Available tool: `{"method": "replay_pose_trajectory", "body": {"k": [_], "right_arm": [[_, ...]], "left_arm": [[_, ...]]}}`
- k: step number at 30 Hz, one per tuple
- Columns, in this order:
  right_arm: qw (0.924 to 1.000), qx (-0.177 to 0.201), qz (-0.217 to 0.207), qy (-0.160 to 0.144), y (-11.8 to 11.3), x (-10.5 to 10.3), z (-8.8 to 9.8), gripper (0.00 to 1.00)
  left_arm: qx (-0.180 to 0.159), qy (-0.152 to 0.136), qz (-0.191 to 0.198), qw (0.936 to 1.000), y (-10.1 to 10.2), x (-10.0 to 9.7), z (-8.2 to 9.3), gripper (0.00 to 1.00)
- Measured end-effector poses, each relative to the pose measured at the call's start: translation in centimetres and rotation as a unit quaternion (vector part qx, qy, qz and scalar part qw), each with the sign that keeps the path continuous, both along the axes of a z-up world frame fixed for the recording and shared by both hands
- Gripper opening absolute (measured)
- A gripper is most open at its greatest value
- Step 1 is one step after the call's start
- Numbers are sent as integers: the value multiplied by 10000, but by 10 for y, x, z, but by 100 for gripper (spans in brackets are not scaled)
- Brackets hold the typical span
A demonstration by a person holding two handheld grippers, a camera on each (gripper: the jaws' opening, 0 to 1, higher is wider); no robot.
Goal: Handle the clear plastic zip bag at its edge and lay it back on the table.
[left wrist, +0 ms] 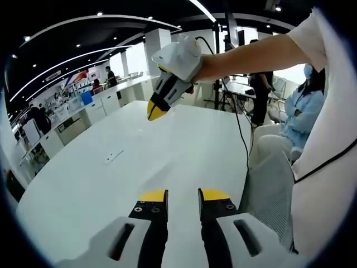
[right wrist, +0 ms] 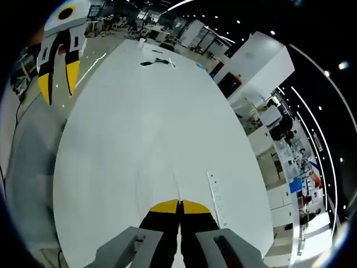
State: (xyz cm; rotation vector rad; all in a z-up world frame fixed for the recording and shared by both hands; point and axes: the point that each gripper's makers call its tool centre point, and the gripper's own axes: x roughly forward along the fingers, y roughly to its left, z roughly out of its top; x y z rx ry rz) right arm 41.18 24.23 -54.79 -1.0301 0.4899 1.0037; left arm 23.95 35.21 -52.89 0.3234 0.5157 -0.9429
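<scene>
Clear plastic zip bag [right wrist: 167,178] hangs faintly from the right claw [right wrist: 179,206], pinched at its edge above the white oval surface [left wrist: 184,151]; left claw [left wrist: 183,195] stands narrowly parted, empty. Next: lower, release.

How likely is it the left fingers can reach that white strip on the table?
Probably yes: the left gripper is open, and just bare table lies between it and the white strip.

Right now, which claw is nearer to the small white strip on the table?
Right. The right claw hangs close beside the white strip; the left claw is farther off, over the near edge of the table.
</scene>
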Motion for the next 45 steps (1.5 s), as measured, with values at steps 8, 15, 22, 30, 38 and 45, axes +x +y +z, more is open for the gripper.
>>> {"method": "replay_pose_trajectory", "body": {"k": [8,15,22,30,38,45], "right_arm": [[9992,-43,-66,-394,-1,23,-5,0],[9982,-24,-128,-589,-1,37,-13,0],[9967,-130,-61,-800,3,43,-24,0],[9942,-251,48,-1044,7,38,-32,0],[9929,-377,123,-1124,8,30,-48,0],[9935,-449,273,-1005,12,6,-76,0]], "left_arm": [[-368,212,357,9985,5,8,-11,37],[-516,349,525,9967,5,9,-20,44],[-618,447,710,9946,7,11,-27,53],[-737,577,855,9919,10,13,-35,61],[-743,650,897,9911,11,12,-40,61],[-749,681,905,9907,10,11,-42,61]]}}
